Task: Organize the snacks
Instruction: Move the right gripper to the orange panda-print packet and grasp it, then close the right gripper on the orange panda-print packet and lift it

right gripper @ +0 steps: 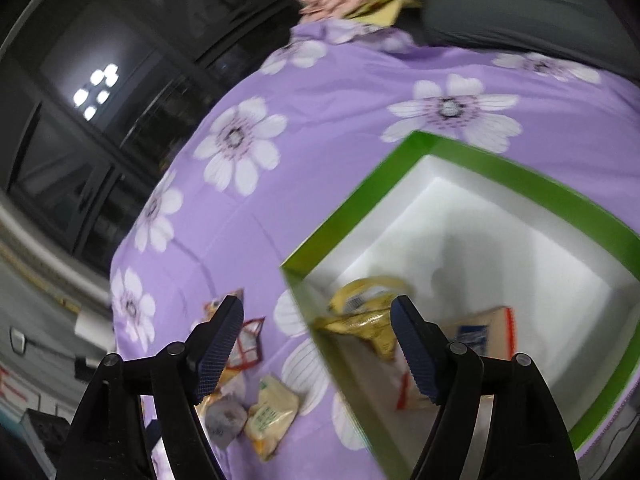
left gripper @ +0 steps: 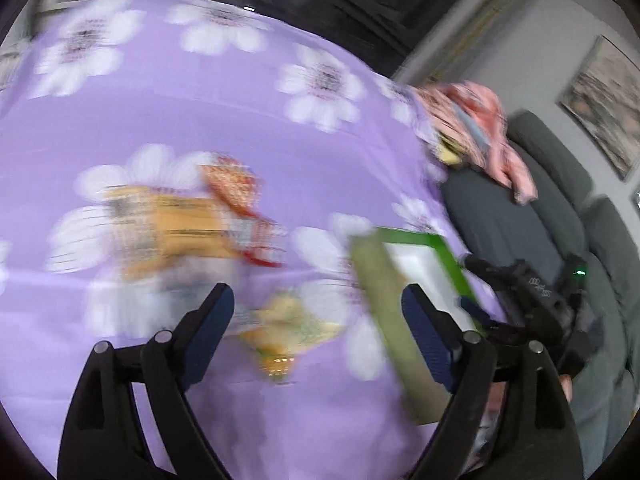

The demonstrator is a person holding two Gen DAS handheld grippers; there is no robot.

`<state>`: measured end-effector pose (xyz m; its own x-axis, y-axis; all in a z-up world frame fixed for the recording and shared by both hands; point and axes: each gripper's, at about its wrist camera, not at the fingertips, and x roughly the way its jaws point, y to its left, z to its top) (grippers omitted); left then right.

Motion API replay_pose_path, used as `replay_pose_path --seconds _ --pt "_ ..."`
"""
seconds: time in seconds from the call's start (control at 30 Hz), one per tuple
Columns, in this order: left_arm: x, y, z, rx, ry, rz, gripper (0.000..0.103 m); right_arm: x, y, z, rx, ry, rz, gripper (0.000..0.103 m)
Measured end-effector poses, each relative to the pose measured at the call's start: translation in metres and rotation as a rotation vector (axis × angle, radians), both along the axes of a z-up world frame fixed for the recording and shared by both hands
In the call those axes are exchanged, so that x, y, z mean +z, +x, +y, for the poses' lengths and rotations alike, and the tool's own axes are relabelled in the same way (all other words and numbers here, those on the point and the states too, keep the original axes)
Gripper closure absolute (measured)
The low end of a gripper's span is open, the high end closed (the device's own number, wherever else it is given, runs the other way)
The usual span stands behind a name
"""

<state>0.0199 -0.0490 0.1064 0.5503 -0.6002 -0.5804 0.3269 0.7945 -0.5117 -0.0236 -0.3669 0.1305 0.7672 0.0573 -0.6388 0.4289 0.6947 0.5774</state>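
- Left wrist view: the left gripper (left gripper: 318, 322) hangs released, jaws spread wide with nothing between the pads, over a purple floral cloth (left gripper: 208, 92). The frame is heavily blurred.
- Loose snacks lie on the cloth: an orange packet (left gripper: 168, 228) at centre left, a red-and-white packet (left gripper: 240, 192) touching its upper right side, and a small yellow packet (left gripper: 288, 328) low in the frame between the fingers.
- The green-rimmed box (left gripper: 404, 240) sits at right centre, near the cloth's edge; the right gripper (left gripper: 472, 304) shows just beyond it.
- Right wrist view: the right gripper (right gripper: 318, 340) is likewise released and empty, poised over the near left corner of the green-rimmed box (right gripper: 360, 196).
- Inside the box lie a yellow packet (right gripper: 368, 320) and a red-edged packet (right gripper: 484, 332), both at the lower part of its white floor.
- A cluster of packets (right gripper: 260, 408) remains on the cloth at lower left, outside the box.
- Judgement: the next step is probably to fetch another loose snack. Slow down so the view sharpens, centre one packet between the fingers, come down, and pinch its body, not a neighbour.
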Motion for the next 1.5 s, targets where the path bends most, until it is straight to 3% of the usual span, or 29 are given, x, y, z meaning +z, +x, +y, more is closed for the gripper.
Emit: replay_pose_path --seconds 0.1,0.27,0.47,0.63,0.9,1.17,1.27,1.33,1.4,1.43,1.5 --pt "-0.015 -0.002 0.046 0.151 0.003 0.032 0.013 0.0 0.009 0.016 0.031 -0.036 0.03 0.017" --pt "-0.036 0.008 0.085 0.269 0.014 0.11 0.011 -0.015 0.033 0.05 0.131 -0.086 0.151 0.017" --pt "-0.04 0.014 0.095 0.294 0.021 0.123 0.011 -0.011 0.06 0.091 0.161 -0.197 0.21 0.016" --pt "-0.046 0.017 0.101 0.297 -0.002 0.154 0.008 -0.005 0.108 0.13 0.314 -0.135 0.13 0.016" --pt "-0.051 0.019 0.113 0.33 -0.016 0.191 0.008 -0.047 0.195 0.148 0.363 -0.053 0.205 0.016" --pt "-0.055 0.023 0.113 0.329 0.01 0.21 0.008 -0.088 0.253 0.159 0.388 -0.037 0.313 0.016" --pt "-0.056 0.022 0.114 0.345 0.031 0.21 0.008 -0.095 0.26 0.167 0.424 -0.086 0.35 0.016" --pt "-0.058 0.023 0.115 0.341 0.021 0.22 0.008 -0.094 0.259 0.175 0.446 -0.159 0.356 0.031" --pt "-0.059 0.022 0.114 0.329 0.015 0.228 0.008 -0.094 0.256 0.18 0.457 -0.202 0.347 0.036" --pt "-0.059 0.021 0.113 0.326 0.018 0.23 0.008 -0.092 0.254 0.181 0.461 -0.206 0.339 0.048" --pt "-0.058 0.019 0.114 0.337 0.035 0.223 0.008 -0.083 0.244 0.177 0.466 -0.166 0.305 0.055"
